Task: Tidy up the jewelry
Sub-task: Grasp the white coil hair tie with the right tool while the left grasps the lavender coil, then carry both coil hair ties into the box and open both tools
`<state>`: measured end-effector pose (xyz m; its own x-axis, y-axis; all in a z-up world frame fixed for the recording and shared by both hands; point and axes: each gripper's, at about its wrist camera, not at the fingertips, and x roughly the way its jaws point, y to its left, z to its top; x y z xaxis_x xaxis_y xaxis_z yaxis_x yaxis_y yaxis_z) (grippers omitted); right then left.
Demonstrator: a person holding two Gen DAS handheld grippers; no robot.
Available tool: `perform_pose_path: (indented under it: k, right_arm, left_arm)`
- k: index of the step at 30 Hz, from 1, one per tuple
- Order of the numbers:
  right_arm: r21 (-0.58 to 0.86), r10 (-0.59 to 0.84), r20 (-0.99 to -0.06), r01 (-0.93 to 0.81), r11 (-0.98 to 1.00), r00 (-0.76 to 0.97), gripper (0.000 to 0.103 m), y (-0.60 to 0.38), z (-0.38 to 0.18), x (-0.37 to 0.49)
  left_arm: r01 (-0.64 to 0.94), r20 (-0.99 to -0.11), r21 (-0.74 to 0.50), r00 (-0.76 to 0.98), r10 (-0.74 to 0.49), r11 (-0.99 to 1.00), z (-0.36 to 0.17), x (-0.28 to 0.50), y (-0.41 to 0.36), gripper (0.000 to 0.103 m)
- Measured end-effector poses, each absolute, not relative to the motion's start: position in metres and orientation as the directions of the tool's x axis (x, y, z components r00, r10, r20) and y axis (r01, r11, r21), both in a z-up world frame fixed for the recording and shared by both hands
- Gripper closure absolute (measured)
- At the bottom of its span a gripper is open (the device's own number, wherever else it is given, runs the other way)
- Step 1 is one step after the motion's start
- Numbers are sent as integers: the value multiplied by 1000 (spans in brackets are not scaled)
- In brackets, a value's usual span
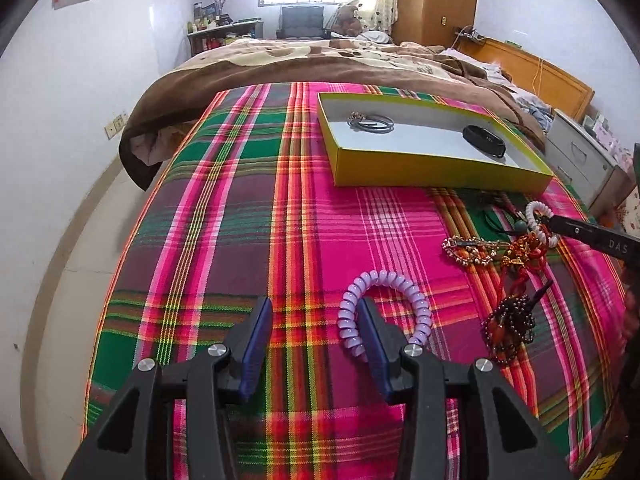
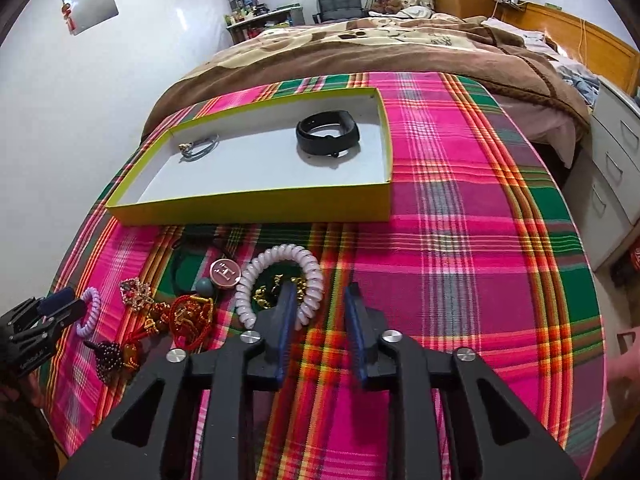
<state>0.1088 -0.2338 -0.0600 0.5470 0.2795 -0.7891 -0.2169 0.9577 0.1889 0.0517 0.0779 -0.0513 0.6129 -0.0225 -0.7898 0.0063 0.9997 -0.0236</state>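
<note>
A yellow box (image 1: 424, 170) (image 2: 256, 210) on the plaid cloth holds a black wristband (image 1: 483, 140) (image 2: 328, 132) and a grey bracelet (image 1: 370, 122) (image 2: 198, 146). Loose jewelry lies in front of it: a lilac coil band (image 1: 384, 314) (image 2: 89, 312), a white coil band (image 2: 278, 280) (image 1: 540, 222), a dark bead bracelet (image 1: 510, 326) (image 2: 110, 354), red-gold charms (image 2: 188, 314) (image 1: 524, 254). My left gripper (image 1: 316, 308) is open, its right finger inside the lilac coil's loop. My right gripper (image 2: 320, 294) is open, its left finger inside the white coil.
The plaid cloth (image 1: 224, 220) covers a table that ends at left and front. A bed with a brown blanket (image 1: 280, 64) lies behind. White drawers (image 2: 616, 152) stand at right. A round "H" pendant on a black cord (image 2: 225, 272) lies near the box.
</note>
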Motion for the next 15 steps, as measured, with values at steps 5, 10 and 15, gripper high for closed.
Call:
perform_pose_path:
  k: [5, 10, 15]
  right_arm:
    - [187, 280, -791, -220, 957, 544, 91, -230, -60, 106]
    - [194, 277, -784, -204, 960, 556, 94, -230, -59, 103]
    - [214, 282, -772, -185, 959, 570, 94, -236, -58, 99]
  left_arm:
    - [-2, -783, -13, 622, -9, 1000, -52, 50, 77, 60]
    - [-31, -777, -25, 629, 0, 999, -51, 48, 85, 75]
    - [-43, -771, -31, 636, 3, 999, -51, 48, 92, 93]
